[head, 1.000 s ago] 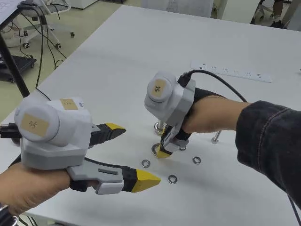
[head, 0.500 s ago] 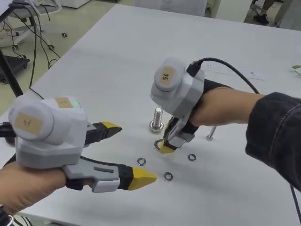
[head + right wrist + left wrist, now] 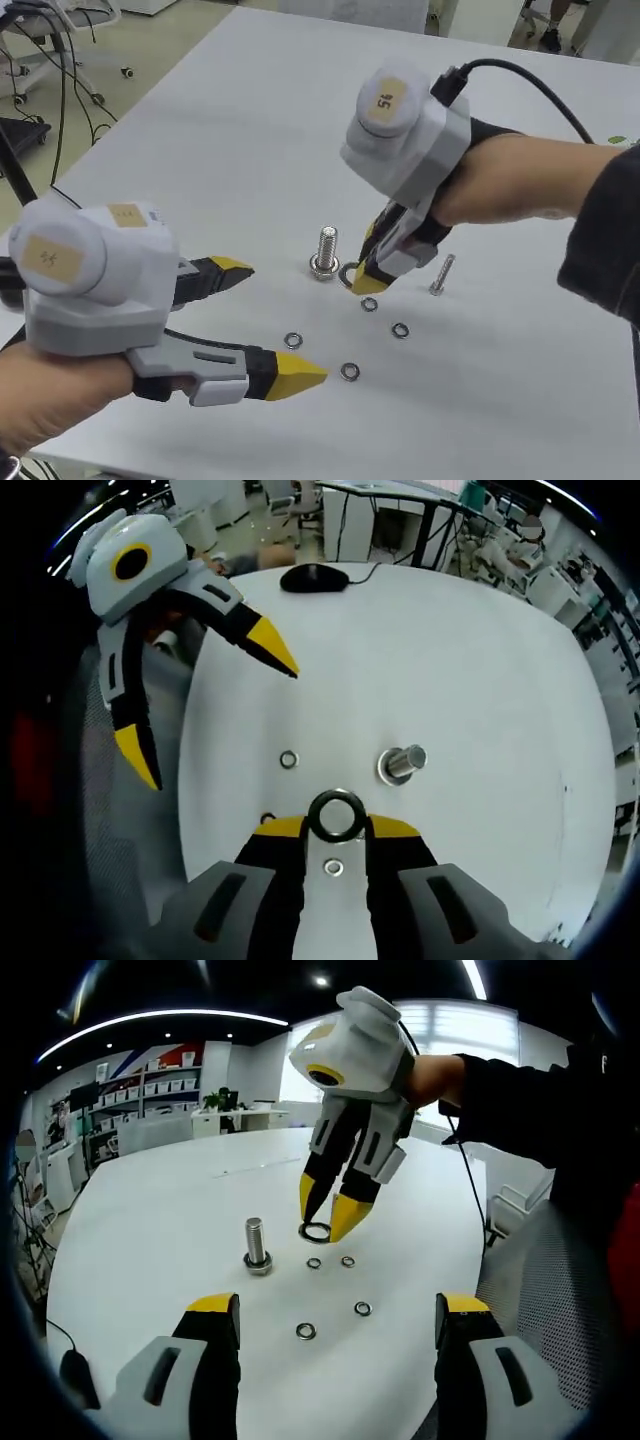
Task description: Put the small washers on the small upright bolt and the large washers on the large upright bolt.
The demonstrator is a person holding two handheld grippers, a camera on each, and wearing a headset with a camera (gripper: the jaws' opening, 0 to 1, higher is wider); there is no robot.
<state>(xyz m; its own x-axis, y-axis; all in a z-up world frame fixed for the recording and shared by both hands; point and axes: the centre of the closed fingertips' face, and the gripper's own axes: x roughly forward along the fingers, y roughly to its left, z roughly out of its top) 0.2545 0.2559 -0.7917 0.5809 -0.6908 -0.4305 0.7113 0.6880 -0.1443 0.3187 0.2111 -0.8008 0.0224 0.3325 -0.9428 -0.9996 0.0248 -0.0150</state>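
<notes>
Yellow-tipped, your right gripper (image 3: 365, 283) pinched a large washer (image 3: 336, 815) just beside the large upright bolt (image 3: 325, 252). Your left gripper (image 3: 270, 320) hung wide open near the table's (image 3: 250, 150) front edge, with bare white top stretching beyond the bolt.

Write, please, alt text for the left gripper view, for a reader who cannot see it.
The right gripper holds a large washer between its yellow tips over the white table, beside the large upright bolt. Four small washers lie loose nearby, and the open jaws of the left gripper frame the foreground.
</notes>
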